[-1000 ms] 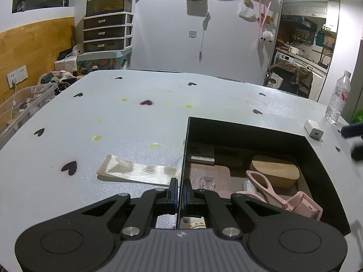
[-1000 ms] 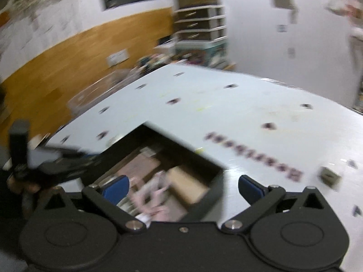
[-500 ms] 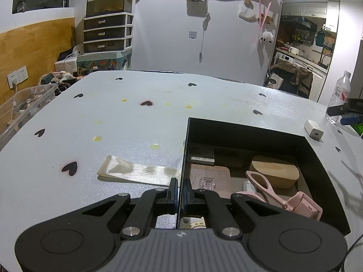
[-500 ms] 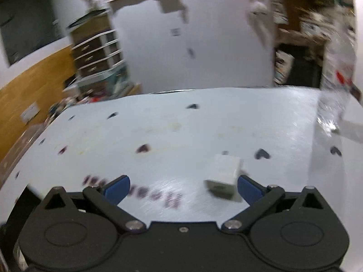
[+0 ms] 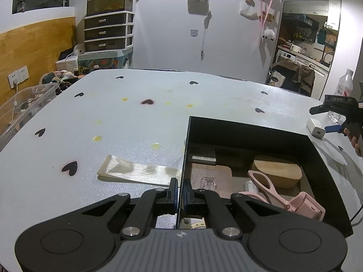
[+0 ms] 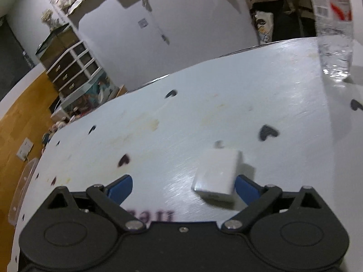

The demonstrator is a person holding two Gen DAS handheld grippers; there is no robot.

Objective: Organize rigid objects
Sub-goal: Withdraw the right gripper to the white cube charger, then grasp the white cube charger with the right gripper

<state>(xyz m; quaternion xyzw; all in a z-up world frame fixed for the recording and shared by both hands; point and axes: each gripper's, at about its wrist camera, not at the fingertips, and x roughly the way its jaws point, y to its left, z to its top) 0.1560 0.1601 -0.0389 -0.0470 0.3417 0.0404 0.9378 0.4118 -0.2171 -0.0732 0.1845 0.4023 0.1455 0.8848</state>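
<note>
A black box point(image 5: 226, 128) sits on the white table and holds a pink clip tool point(image 5: 283, 196), a wooden oval block point(image 5: 278, 174), a brown pad and a small black box. My left gripper point(image 5: 179, 191) is shut on the box's left wall. A white charger block point(image 6: 217, 176) lies on the table right of the box; it also shows in the left wrist view point(image 5: 315, 128). My right gripper point(image 6: 182, 187) is open, low over the table, with the charger just inside its right finger point(image 6: 246, 187).
A cream ribbon strip point(image 5: 138, 170) lies left of the box. A clear water bottle point(image 6: 333, 27) stands beyond the charger at the table's right edge. A clear storage bin point(image 5: 25, 104) is off the table's left side.
My right gripper has swung away from the box to the right and come down around the white charger. The left gripper has not moved.
</note>
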